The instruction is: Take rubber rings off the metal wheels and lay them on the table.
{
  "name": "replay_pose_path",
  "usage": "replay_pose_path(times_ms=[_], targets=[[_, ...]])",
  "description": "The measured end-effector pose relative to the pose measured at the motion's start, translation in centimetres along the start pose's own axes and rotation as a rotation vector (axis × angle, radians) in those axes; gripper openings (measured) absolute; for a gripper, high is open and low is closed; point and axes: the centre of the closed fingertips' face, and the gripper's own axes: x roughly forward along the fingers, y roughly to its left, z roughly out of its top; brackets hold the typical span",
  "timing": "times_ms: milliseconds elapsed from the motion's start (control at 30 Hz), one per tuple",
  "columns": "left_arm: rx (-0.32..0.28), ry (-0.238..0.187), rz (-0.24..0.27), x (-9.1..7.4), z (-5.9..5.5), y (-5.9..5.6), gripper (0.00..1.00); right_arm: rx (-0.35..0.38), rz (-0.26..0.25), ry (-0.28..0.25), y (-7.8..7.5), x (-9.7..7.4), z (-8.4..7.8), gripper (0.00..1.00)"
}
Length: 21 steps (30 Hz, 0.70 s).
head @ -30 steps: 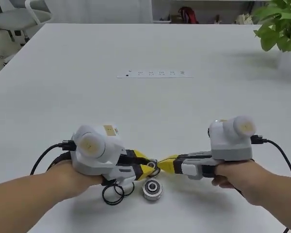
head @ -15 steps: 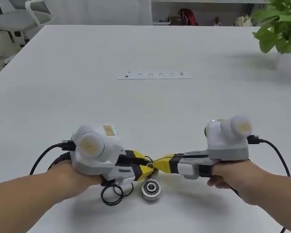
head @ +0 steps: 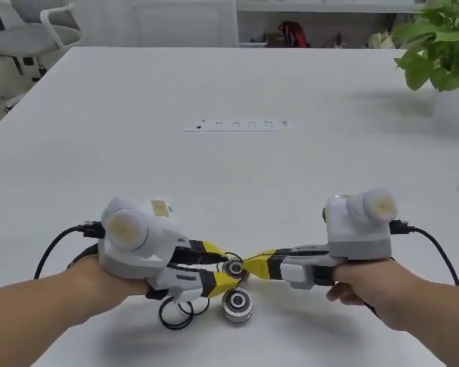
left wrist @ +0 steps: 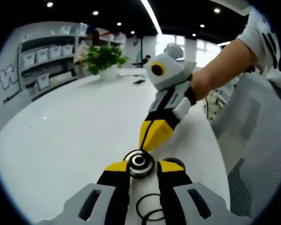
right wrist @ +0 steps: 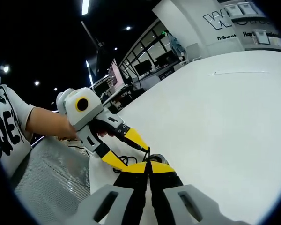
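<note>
The held metal wheel (left wrist: 139, 161) sits directly between the two tools, which meet nose to nose low over the tabletop (head: 229, 176). Its flat face looks back along the left gripper (left wrist: 143, 165), so its axle seems to run on toward the right gripper (right wrist: 150, 167), and a pull to the person's right would likely slip a rubber ring off. The left fingers (left wrist: 117, 167) are closed on the wheel, one yellow tip on each side of its rim. The right fingers (right wrist: 136, 168) are pressed together with almost no gap, their tips at the wheel's edge; whether they pinch the ring cannot be told. A second wheel (head: 237, 303) rests on the tabletop just below the held one, with loose rings (head: 177, 312) beside it, under the left gripper
</note>
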Motion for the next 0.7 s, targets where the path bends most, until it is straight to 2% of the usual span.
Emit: replay_pose_path(times_ms=[267, 500, 600, 700], targets=[[-0.024, -0.052, 0.017, -2.5, 1.0, 0.4, 0.37, 0.009, 0.021, -0.012, 0.6, 0.0, 0.5, 0.00], [-0.017, -0.058, 0.022, -4.2, 1.0, -0.2, 0.46, 0.021, 0.040, -0.026, 1.3, 0.1, 1.0, 0.00], [-0.025, -0.073, 0.018, -5.0, 1.2, -0.6, 0.51, 0.032, 0.052, -0.027, 1.8, 0.2, 1.1, 0.00], [-0.028, -0.080, 0.031, -5.9, 1.0, -0.6, 0.53, 0.047, 0.068, -0.028, 2.2, 0.5, 1.1, 0.00]])
